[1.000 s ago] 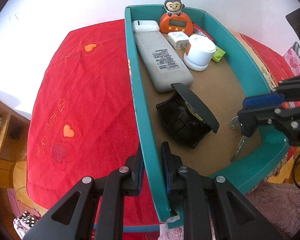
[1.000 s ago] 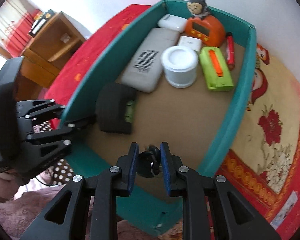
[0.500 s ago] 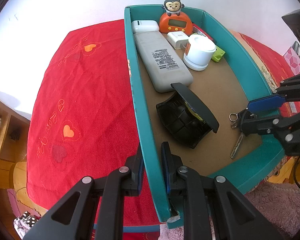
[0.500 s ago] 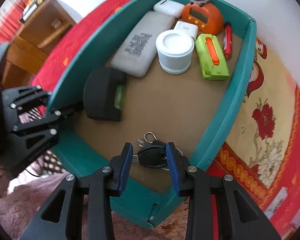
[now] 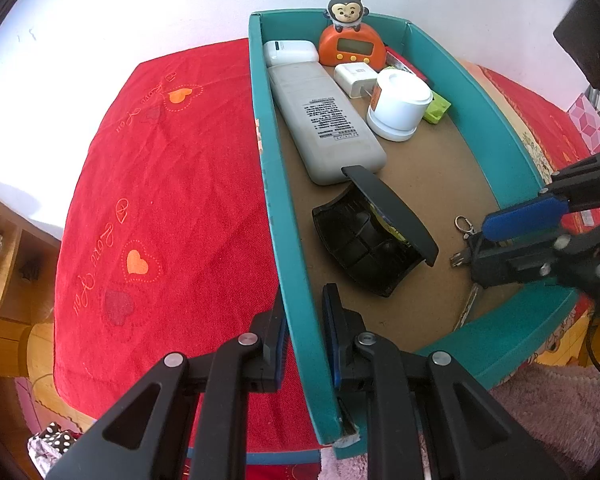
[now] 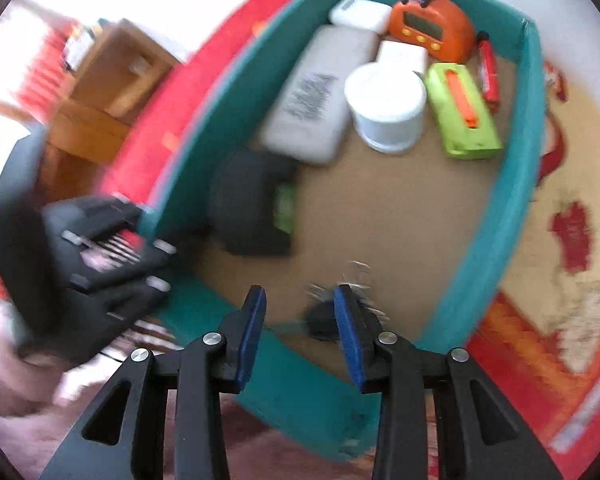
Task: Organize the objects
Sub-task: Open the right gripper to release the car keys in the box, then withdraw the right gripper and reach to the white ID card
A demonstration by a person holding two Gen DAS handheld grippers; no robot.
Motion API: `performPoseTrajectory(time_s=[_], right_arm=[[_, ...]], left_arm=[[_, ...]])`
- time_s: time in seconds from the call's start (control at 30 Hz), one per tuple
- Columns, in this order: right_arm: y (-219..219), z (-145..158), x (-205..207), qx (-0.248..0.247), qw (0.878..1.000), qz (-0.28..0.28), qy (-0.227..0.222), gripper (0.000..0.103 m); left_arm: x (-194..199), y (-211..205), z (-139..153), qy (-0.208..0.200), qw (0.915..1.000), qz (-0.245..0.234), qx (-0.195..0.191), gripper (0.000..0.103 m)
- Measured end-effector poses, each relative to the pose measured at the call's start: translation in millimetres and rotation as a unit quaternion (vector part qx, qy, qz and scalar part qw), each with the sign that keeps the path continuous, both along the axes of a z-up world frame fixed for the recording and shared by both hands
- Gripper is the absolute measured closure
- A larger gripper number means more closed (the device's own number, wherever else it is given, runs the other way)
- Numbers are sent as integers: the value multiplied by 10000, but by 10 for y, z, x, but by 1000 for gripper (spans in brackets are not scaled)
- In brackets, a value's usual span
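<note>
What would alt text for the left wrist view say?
The left claw clamps the near wall of a teal box on a red cloth. Inside, keys lie beside the opening right claw.

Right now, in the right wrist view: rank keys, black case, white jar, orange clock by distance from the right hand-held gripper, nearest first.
Right hand-held gripper, jaws opening:
1. keys, at its right finger, on the box floor, not clamped.
2. black case, ahead and left, by the box's left wall.
3. white jar, mid-box.
4. orange clock, against the far wall.
</note>
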State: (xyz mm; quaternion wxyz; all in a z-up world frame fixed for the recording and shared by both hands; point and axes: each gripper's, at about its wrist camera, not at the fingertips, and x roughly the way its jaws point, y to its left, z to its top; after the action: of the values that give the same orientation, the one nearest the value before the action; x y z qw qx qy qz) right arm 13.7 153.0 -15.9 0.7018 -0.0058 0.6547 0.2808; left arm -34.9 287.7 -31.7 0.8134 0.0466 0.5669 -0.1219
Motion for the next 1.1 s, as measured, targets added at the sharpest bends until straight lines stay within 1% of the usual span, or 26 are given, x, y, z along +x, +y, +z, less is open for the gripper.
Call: performPoseTrajectory(time_s=[0.03,0.07,0.27,0.3,0.4,0.5,0.6,0.73,0.9,1.03,1.1], right_arm=[[-11,21,21,103,9999,-87,-41,65],[-12,54,42,78,9997,-123,-180,65],[-76,191,14,-244,9977,-33,-627,65],[-197,253,-22,-257,9973,-33,-681,65],[-372,396,-110,-272,9961,-159,-824,65],[-539,524,-175,-282,9942,-415,-955,64],[-751,602,-234,-397,9910,-719,-1061,62],[-1153,627,-251,-611,9855,-1212,-1021,61],[-1696,547,-301,-955,9718,-1971,-879,61],[-2130,438,-367,-1452,9557,-2447,-756,60],[-2273,353,-370,-1612,9480,-2652,-700,60]], left_arm=[[2,0,0,5,10000,-3,4,88],[3,0,0,11,10000,-6,6,88],[15,-7,-1,27,10000,-16,19,88],[16,-7,-1,24,10000,-16,19,88],[19,-9,-4,28,10000,-8,15,88],[24,-7,-6,38,10000,-2,11,88],[23,-6,-6,40,10000,-8,14,88],[23,-11,-8,49,10000,-31,21,88],[26,-10,-9,49,10000,-31,20,88],[28,-9,-10,49,10000,-36,16,88],[28,-9,-10,48,10000,-32,19,88]])
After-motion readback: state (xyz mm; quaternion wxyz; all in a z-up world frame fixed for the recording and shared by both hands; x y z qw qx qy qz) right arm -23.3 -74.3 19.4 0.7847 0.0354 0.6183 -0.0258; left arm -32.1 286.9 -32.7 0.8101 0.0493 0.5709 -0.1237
